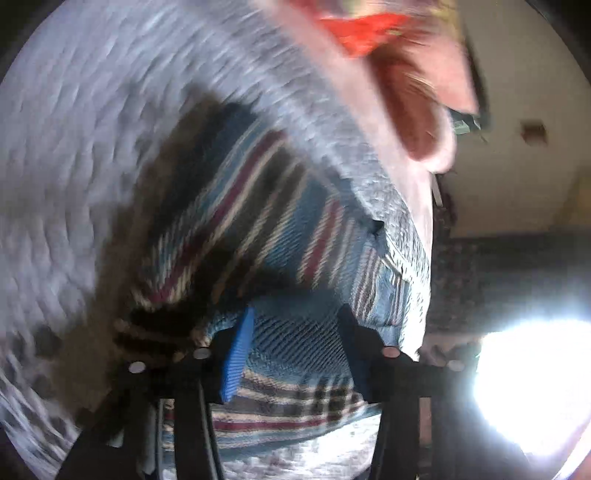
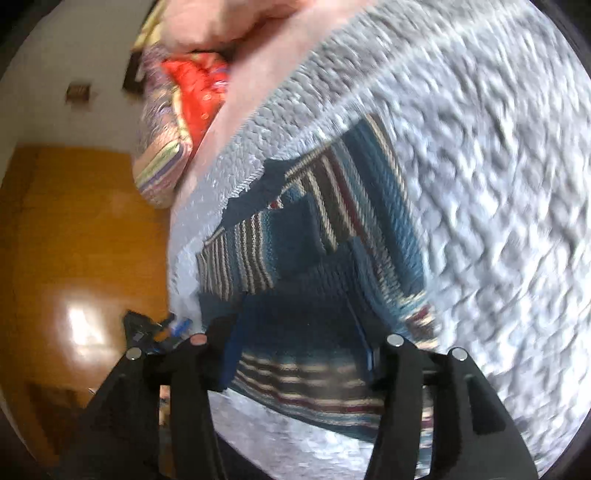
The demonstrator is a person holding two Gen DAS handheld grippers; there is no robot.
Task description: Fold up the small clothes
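A striped knit garment (image 1: 280, 236), in blue, maroon, cream and dark bands, lies partly folded on a pale grey textured bedspread (image 1: 92, 147), near the bed's edge. The left gripper (image 1: 295, 354) sits low over the garment's near hem, jaws apart with knit fabric showing between the blue-padded fingers (image 1: 238, 358); whether the pads touch the cloth cannot be told through the blur. The right gripper (image 2: 299, 350) is likewise positioned over the garment (image 2: 332, 229), jaws apart, fabric between them. A pink pillow (image 2: 236, 22) and red cloth (image 2: 195, 92) rest at the bedspread's (image 2: 480, 147) far end. An orange floor (image 2: 74, 240) lies beside the bed.
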